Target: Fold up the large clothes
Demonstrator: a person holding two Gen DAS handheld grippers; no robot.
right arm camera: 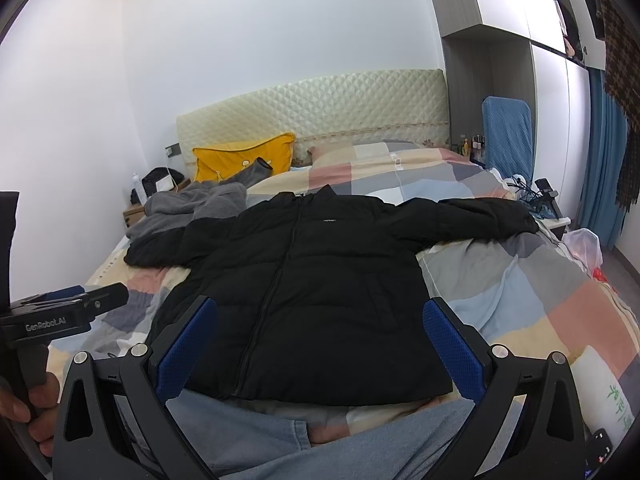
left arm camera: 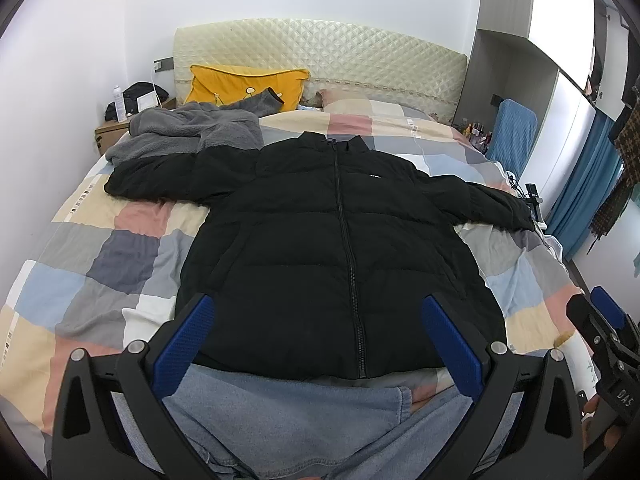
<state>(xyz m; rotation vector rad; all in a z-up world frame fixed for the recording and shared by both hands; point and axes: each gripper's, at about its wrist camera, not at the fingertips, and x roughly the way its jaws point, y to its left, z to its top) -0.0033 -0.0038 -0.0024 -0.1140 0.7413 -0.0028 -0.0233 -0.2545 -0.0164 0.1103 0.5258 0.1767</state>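
A black puffer jacket (left arm camera: 320, 248) lies flat, zipped, front up on the checked bed cover (left arm camera: 100, 264), sleeves spread to both sides, collar toward the headboard. It also shows in the right wrist view (right arm camera: 312, 288). My left gripper (left arm camera: 316, 340) is open and empty, held above the jacket's hem. My right gripper (right arm camera: 320, 344) is open and empty, also above the hem, right of the left one. The right gripper shows at the right edge of the left wrist view (left arm camera: 608, 344); the left gripper shows at the left of the right wrist view (right arm camera: 68, 312).
A grey fleece garment (left arm camera: 188, 132) lies by the jacket's left sleeve. A yellow pillow (left arm camera: 244, 84) leans on the headboard. Blue denim (left arm camera: 304, 420) lies at the near edge. A nightstand (left arm camera: 116, 128) stands left; a blue chair (left arm camera: 512, 136) and curtain (left arm camera: 588, 184) right.
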